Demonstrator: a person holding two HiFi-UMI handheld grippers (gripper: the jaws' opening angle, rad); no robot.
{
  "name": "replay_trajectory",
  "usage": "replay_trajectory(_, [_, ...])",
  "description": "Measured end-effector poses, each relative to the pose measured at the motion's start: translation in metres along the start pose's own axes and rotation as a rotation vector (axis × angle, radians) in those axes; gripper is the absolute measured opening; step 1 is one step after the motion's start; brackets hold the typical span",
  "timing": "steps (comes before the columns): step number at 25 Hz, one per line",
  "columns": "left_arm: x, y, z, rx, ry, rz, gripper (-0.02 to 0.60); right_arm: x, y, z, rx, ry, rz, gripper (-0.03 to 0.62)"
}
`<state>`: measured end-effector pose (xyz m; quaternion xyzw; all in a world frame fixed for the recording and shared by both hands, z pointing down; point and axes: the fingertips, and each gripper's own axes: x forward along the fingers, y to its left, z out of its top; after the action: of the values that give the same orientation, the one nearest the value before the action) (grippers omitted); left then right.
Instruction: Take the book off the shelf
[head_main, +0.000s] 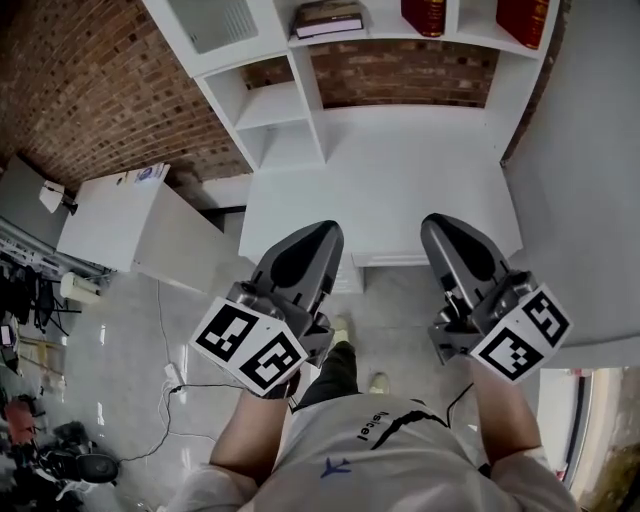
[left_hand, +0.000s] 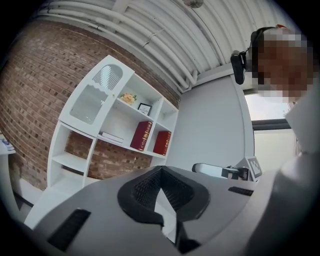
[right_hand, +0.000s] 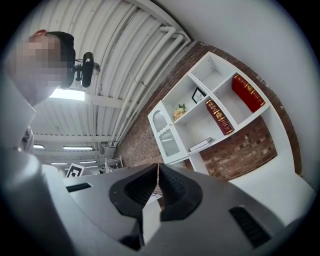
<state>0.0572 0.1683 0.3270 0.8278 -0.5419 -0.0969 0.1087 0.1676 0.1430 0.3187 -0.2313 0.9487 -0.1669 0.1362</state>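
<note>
So far nothing done: left gripper (head_main: 323, 236) and right gripper (head_main: 433, 224) both have jaws pressed together, empty, well short of the shelf (head_main: 470, 38). A red book (head_main: 424, 15) stands there untouched; reach, grasp and pull-out remain. White desk (head_main: 400, 180) below, brick wall (head_main: 90, 80), glossy floor (head_main: 130, 330).

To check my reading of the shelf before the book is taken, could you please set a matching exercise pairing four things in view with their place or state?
Things:
1. stacked books
2. red book
3. picture frame
4. right tongs

Place or state:
A. shut, holding nothing
B. next to the flowers
C. lying flat
D. standing on end

Pairs: 1-C, 2-D, 3-B, 4-A.
</note>
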Motion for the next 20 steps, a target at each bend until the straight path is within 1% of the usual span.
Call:
replay_trajectory(4, [0.019,0.022,-0.003,-0.011,-0.003,-0.025,0.011,0.018,-0.018,-0.005,-0.006,-0.002,-0.026,0.020])
replay_trajectory(8, [0.047,0.053,0.002,0.043,0.002,-0.030,0.011,0.050,-0.038,0.000,-0.026,-0.013,-0.052,0.020])
replay_trajectory(12, [0.077,0.089,0.013,0.071,0.006,-0.055,0.011,0.098,-0.060,0.002,-0.042,0.000,-0.076,0.020])
replay_trajectory(16, [0.106,0.133,0.034,0.065,0.003,-0.084,0.011,0.150,-0.081,0.004,-0.059,0.013,-0.105,0.020])
replay_trajectory(20, [0.131,0.174,0.051,0.065,-0.001,-0.123,0.011,0.200,-0.106,0.012,-0.073,-0.001,-0.148,0.020])
